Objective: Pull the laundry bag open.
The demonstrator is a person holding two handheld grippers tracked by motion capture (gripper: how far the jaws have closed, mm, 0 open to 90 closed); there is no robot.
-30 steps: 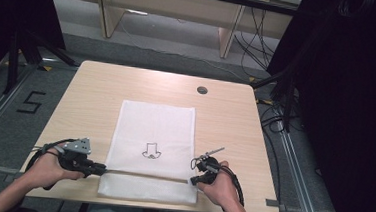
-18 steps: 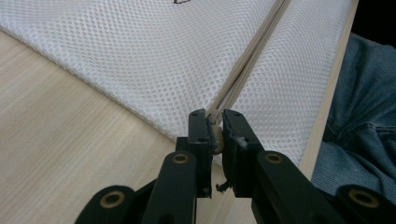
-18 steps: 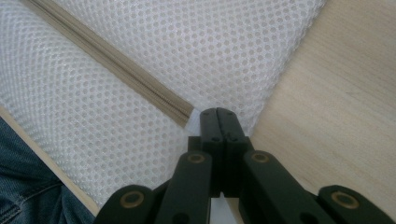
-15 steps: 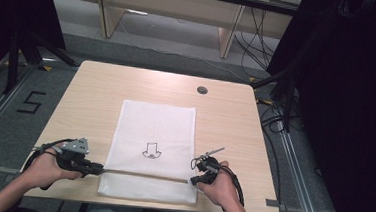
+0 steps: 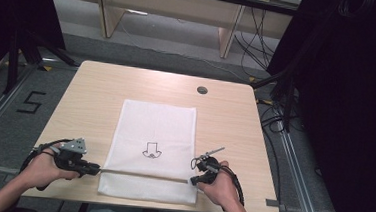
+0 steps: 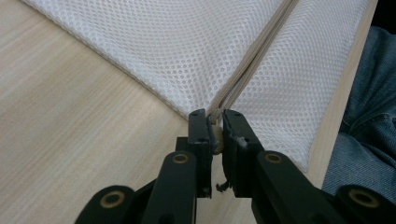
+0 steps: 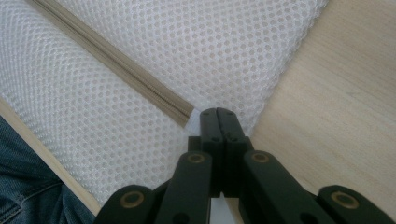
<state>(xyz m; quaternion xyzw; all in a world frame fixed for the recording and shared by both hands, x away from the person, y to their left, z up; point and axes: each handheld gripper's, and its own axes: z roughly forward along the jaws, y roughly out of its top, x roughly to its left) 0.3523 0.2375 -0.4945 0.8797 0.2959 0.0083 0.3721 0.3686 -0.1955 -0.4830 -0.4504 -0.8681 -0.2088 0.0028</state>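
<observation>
A white mesh bag (image 5: 157, 129) lies flat on the table, with a small black print (image 5: 151, 151) on it. A beige zipper (image 5: 146, 175) runs across its near end. My left gripper (image 5: 96, 169) is at the bag's left edge. In the left gripper view that gripper (image 6: 215, 119) is shut on the zipper's end, and the zipper (image 6: 252, 60) runs away over the mesh (image 6: 177, 51). My right gripper (image 5: 194, 179) is at the bag's right edge. In the right gripper view it (image 7: 217, 112) is shut on the bag's edge where the zipper (image 7: 116, 63) ends.
The wooden table (image 5: 91, 94) has a round cable hole (image 5: 202, 90) at the back right. A black "5" (image 5: 31, 102) marks the floor to the left. Cables (image 5: 270, 117) lie on the floor to the right. The person's jeans (image 6: 369, 121) are just past the near edge.
</observation>
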